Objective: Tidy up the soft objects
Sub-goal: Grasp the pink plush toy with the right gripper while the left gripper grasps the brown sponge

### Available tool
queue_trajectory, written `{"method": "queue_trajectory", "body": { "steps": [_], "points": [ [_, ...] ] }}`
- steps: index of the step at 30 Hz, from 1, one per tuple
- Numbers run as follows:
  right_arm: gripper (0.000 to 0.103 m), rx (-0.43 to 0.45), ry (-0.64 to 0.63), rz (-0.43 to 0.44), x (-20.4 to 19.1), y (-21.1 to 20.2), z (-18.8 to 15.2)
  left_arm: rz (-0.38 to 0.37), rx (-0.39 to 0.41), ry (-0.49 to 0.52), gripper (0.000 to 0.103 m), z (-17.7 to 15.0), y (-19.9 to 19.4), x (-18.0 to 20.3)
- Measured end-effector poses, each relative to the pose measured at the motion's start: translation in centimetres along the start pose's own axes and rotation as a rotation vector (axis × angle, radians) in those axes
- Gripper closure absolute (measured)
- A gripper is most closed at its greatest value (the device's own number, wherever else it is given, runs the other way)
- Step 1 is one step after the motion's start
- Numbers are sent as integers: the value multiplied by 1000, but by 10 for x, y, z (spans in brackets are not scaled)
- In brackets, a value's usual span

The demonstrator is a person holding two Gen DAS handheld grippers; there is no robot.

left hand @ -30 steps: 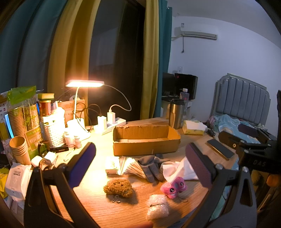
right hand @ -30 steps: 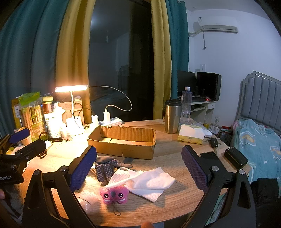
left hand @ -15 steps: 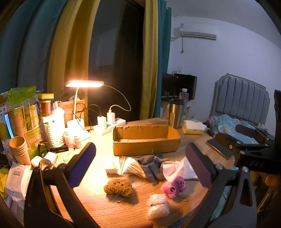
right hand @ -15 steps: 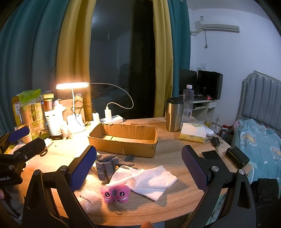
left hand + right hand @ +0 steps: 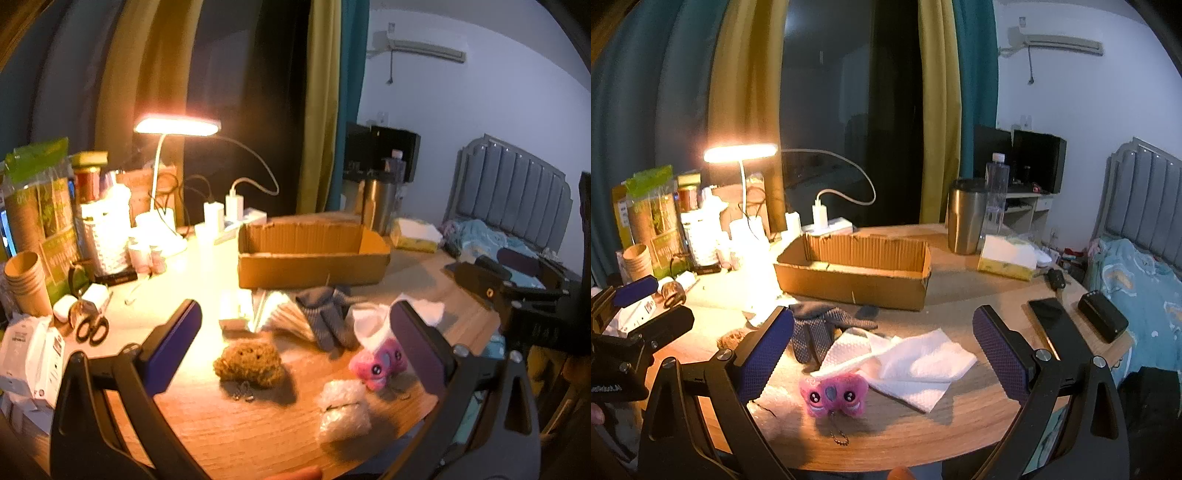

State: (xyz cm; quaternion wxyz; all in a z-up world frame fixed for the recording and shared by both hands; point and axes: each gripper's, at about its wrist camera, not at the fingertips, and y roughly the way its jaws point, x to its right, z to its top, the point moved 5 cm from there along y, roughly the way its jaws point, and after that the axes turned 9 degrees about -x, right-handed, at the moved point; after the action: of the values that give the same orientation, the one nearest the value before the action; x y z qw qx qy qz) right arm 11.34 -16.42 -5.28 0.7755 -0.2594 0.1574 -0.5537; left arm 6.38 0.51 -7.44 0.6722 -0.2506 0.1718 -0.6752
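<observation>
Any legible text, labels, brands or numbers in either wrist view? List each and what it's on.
Nothing reads cleanly enough to quote.
Left gripper body: pale lettering, upside down in the right wrist view, too blurred to read.
Right gripper body: faint letters, blurred.
Green cup package: print too blurred.
White pack: dark print, too small.

Wooden table (image 5: 960, 417), cardboard box (image 5: 849, 284), pink plush (image 5: 833, 393)
</observation>
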Motion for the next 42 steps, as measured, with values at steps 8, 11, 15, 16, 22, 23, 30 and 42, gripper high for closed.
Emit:
{"method": "queue_trajectory", "body": {
  "steps": [8,11,15,16,22,23,30,42],
  "points": [
    [4,-62,1,-3,2,25,-9,-12,-103,-1,0,-22,34,0],
    [4,-92,3,1,3,35,-14,-8,-135,-14,0,-29,45,-5],
    [4,-135,-13,18,-3,49,-22,11,-169,-39,0,-34,55,-19],
    [4,-148,-18,24,-5,53,-24,18,-178,-47,0,-36,58,-23],
    [4,-214,-36,60,-17,75,-40,28,-205,-55,0,-44,69,-30],
    [4,-226,-40,68,-20,78,-43,29,-208,-56,0,-45,71,-30],
    [4,-303,-68,107,-34,102,-59,46,-242,-78,0,-52,84,-43],
    [4,-373,-54,156,-34,127,-72,81,-331,-51,1,-47,121,-49]
  ]
}}
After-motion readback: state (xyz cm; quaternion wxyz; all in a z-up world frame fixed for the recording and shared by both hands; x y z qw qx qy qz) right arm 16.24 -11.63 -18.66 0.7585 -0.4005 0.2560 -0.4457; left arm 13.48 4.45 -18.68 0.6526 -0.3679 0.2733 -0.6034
